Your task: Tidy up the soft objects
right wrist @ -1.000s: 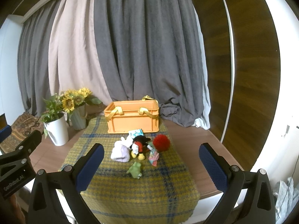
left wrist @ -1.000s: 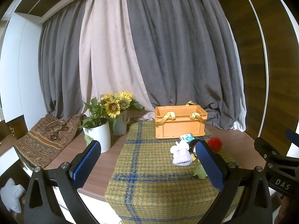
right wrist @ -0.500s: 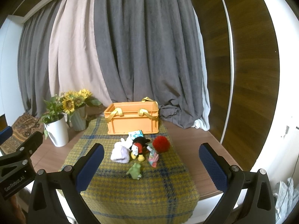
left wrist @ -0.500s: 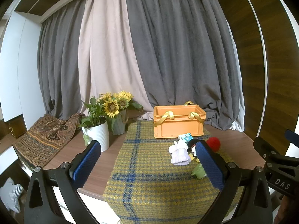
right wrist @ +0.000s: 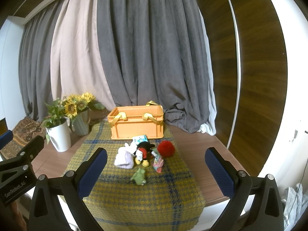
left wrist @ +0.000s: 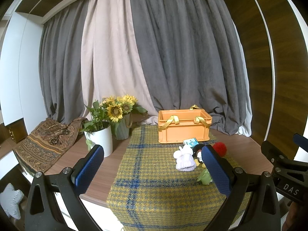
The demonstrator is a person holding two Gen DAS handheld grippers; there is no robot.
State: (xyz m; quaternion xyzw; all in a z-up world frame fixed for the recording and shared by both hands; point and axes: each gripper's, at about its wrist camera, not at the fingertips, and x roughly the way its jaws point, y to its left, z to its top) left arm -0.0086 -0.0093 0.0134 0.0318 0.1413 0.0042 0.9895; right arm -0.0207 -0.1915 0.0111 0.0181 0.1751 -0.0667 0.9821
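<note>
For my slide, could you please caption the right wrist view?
Open right claw faces soft toys before an orange crate.

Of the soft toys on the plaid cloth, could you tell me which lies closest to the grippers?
The small green plush: it sits alone at the front, while the others cluster further back, toward the orange crate.

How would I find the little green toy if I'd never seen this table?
Look for the orange plastic crate at the back of the yellow-and-blue checked cloth. A huddle of soft toys lies in front of it. The small green plush toy sits alone, nearest the table's front edge, the only green one.
</note>
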